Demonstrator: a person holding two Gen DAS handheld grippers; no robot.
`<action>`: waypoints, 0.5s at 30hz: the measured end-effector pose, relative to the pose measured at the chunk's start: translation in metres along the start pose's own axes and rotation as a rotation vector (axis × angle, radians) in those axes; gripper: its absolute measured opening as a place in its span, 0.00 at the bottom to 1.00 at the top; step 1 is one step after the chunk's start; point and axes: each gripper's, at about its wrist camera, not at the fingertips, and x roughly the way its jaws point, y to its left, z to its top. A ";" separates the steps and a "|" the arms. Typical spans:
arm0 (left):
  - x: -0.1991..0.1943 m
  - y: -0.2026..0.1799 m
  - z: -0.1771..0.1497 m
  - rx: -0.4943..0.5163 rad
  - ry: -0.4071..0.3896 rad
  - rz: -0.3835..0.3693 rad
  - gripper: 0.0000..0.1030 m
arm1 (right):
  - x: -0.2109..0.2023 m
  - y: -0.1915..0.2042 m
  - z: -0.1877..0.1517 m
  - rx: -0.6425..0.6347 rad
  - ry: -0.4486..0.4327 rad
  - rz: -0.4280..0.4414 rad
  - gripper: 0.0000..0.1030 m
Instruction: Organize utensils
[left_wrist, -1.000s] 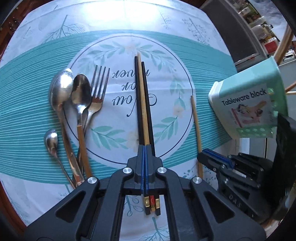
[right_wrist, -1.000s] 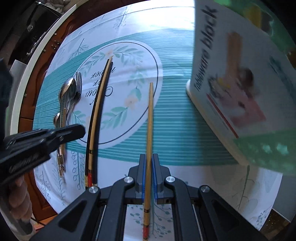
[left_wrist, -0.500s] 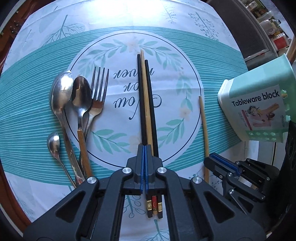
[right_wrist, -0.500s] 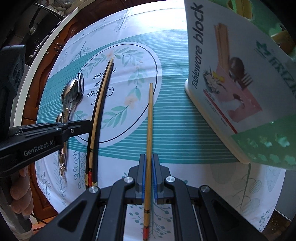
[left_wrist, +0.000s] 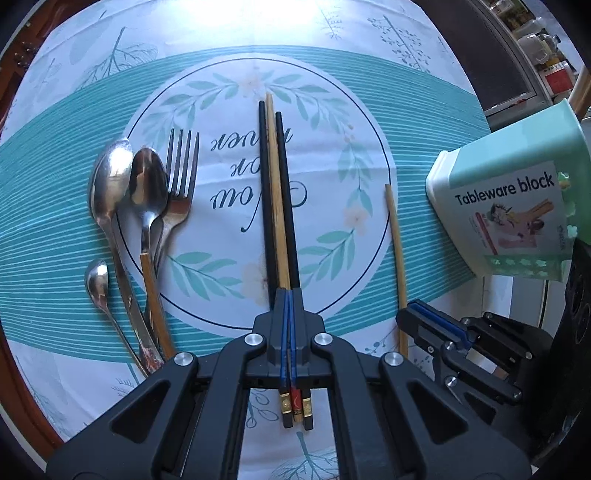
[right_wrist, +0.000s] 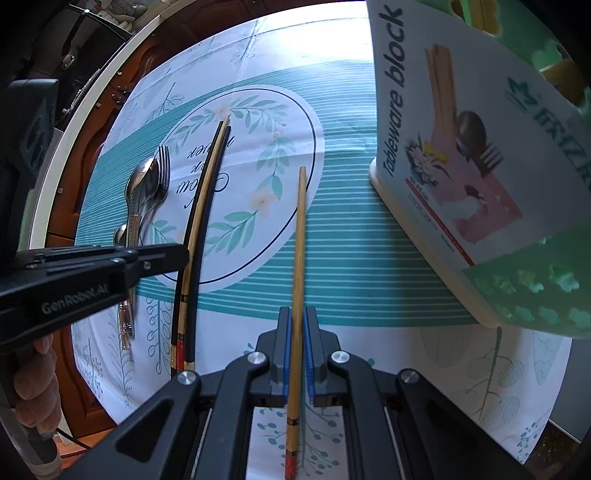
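- Chopsticks (left_wrist: 277, 192), two black and one bamboo, lie on the placemat's (left_wrist: 74, 229) printed circle
- Left gripper (left_wrist: 288, 295) hangs fully shut above them
- Right gripper (right_wrist: 298, 317) clamps a lone bamboo chopstick (right_wrist: 299, 236), beside the circle's edge

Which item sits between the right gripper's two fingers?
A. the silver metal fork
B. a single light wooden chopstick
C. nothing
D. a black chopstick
B: in the right wrist view, the single light wooden chopstick runs straight between the blue-padded fingers of the right gripper, while the silver metal fork and black chopsticks lie off to the left on the placemat.
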 end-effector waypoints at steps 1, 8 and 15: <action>0.001 -0.003 0.000 0.000 0.000 0.003 0.00 | 0.000 0.000 0.000 0.001 -0.001 0.001 0.06; 0.003 -0.017 0.010 0.013 0.000 0.046 0.00 | -0.001 0.000 -0.001 0.002 -0.004 0.002 0.06; 0.008 -0.027 0.017 0.013 0.009 0.061 0.00 | -0.001 -0.001 -0.002 -0.001 -0.007 0.002 0.06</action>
